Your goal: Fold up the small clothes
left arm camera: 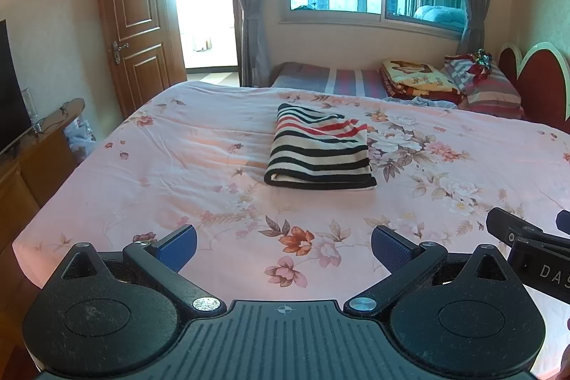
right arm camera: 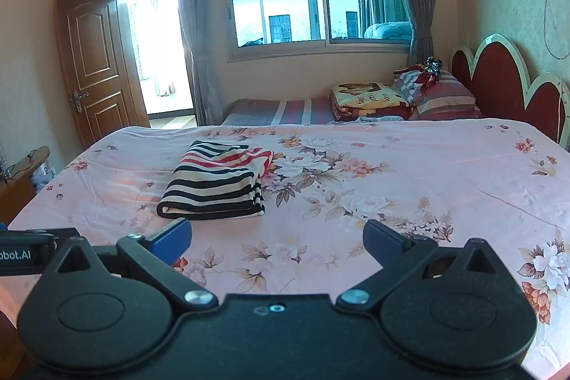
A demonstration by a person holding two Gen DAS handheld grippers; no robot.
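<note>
A small striped garment (left arm camera: 319, 150), black, cream and red, lies folded into a neat rectangle on the pink floral bedspread (left arm camera: 160, 166). In the right wrist view the same striped garment (right arm camera: 217, 182) sits ahead and to the left on the bedspread (right arm camera: 409, 202). My left gripper (left arm camera: 283, 246) hovers open above the bed's near part, well short of the garment, with nothing between its blue pads (left arm camera: 178, 243). My right gripper (right arm camera: 276, 239) is also open and empty, back from the garment. The right gripper's body (left arm camera: 527, 241) shows at the left wrist view's right edge.
Folded blankets and pillows (right arm camera: 402, 100) are piled by the red headboard (right arm camera: 498, 84) at the far right. A lower striped bed (left arm camera: 327, 81) lies under the window. A wooden cabinet with a TV (left arm camera: 10, 116) stands left of the bed, near a brown door (left arm camera: 139, 24).
</note>
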